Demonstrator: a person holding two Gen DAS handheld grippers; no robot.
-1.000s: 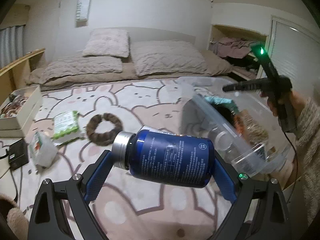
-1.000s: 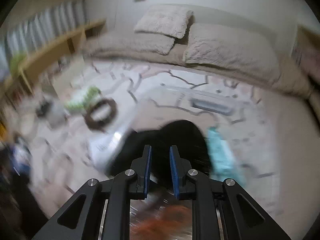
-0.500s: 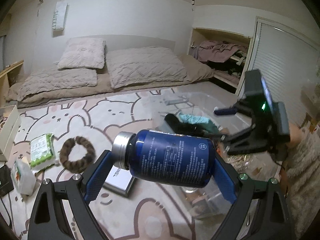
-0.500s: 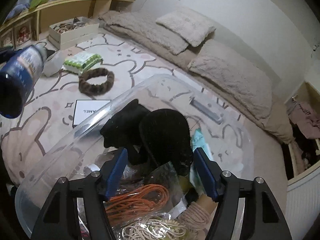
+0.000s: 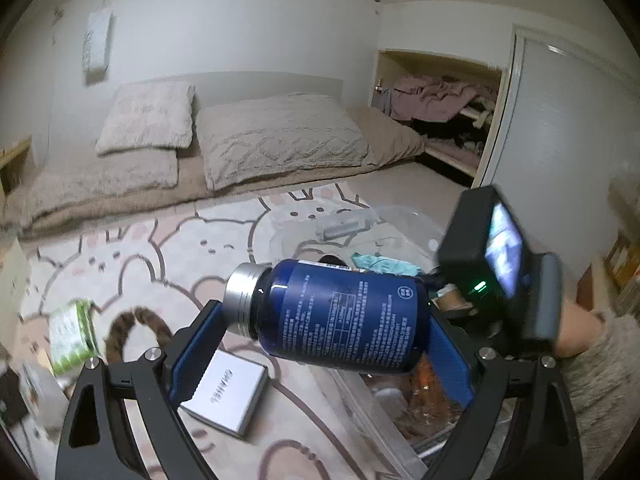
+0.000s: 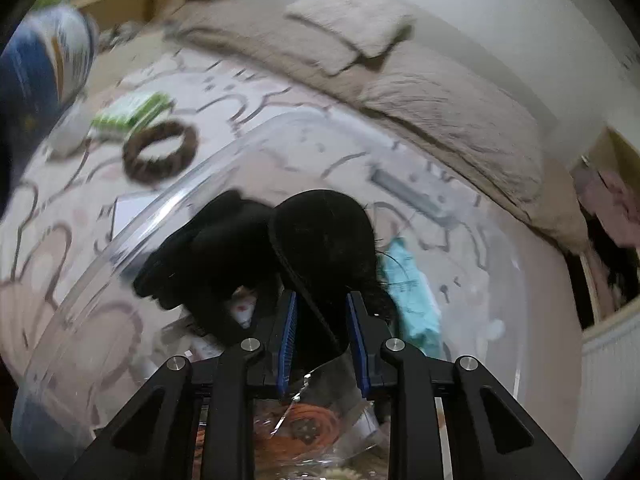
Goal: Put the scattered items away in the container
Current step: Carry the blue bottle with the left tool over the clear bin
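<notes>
1. Closest in the left wrist view, the left tool point(image 5: 320, 344) is clamped on a blue bottle point(image 5: 340, 316) with a silver cap. The bottle lies sideways between the blue pads, cap pointing left, held in the air above the rug.
2. Closest in the right wrist view, the right tool point(image 6: 322, 344) points down into the clear plastic container point(image 6: 132, 224). Its jaws are closing, with part of a black fuzzy item point(image 6: 320, 236) between them; whether the pads press on it yet is unclear, and the view is blurred.
3. Just beyond the left tool, the container sits low and right of the bottle, so the bottle is beside its near rim, not yet inside.
4. Already in the container: the black fuzzy item, a teal packet point(image 6: 412, 292), an orange cord point(image 6: 304, 420) and clear bags.
5. Left on the rug, near to far: a white flat box point(image 5: 228, 396), a brown furry ring point(image 6: 160, 152) and a green packet point(image 6: 128, 114). A pale object lies beside the packet, too blurred to name.
6. Judged from this, the tidying is roughly half done: the bottle is about to go in, and at least three items wait outside.
7. Farthest back, a low bed point(image 5: 240, 176) with pillows lies against the wall.
</notes>
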